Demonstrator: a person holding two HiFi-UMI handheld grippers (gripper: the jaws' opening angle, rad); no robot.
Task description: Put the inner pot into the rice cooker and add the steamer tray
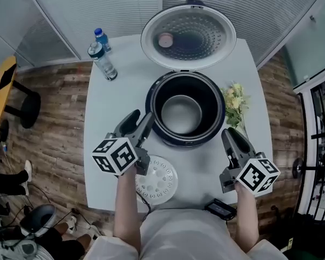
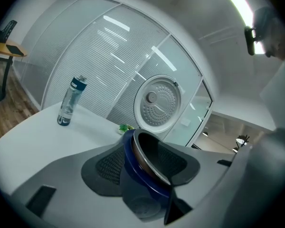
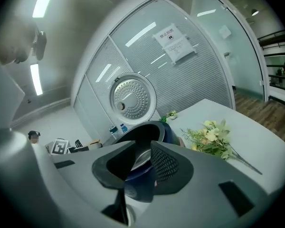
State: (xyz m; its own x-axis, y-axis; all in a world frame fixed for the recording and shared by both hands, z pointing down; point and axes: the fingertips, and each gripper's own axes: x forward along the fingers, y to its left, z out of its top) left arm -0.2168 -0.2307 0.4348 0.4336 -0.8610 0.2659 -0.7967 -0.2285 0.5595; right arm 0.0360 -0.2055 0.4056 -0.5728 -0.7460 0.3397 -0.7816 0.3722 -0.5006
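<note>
The dark blue rice cooker point(image 1: 219, 99) stands on the white table with its lid point(image 1: 188, 37) tipped back, and the metal inner pot point(image 1: 181, 112) sits inside it. A white perforated steamer tray point(image 1: 160, 182) lies flat on the table in front of the cooker. My left gripper point(image 1: 141, 121) hovers over the tray's far edge with its tips at the cooker's left rim; it is open, and in the left gripper view the cooker's rim point(image 2: 143, 152) shows between the pads. My right gripper point(image 1: 231, 137) is just right of the cooker, open, with nothing held.
Two plastic water bottles point(image 1: 103, 61) stand at the table's back left. A bunch of pale flowers point(image 1: 235, 104) lies right of the cooker. A small black device point(image 1: 221, 209) rests at the table's point(image 1: 116, 99) near edge. A stool stands on the wooden floor at left.
</note>
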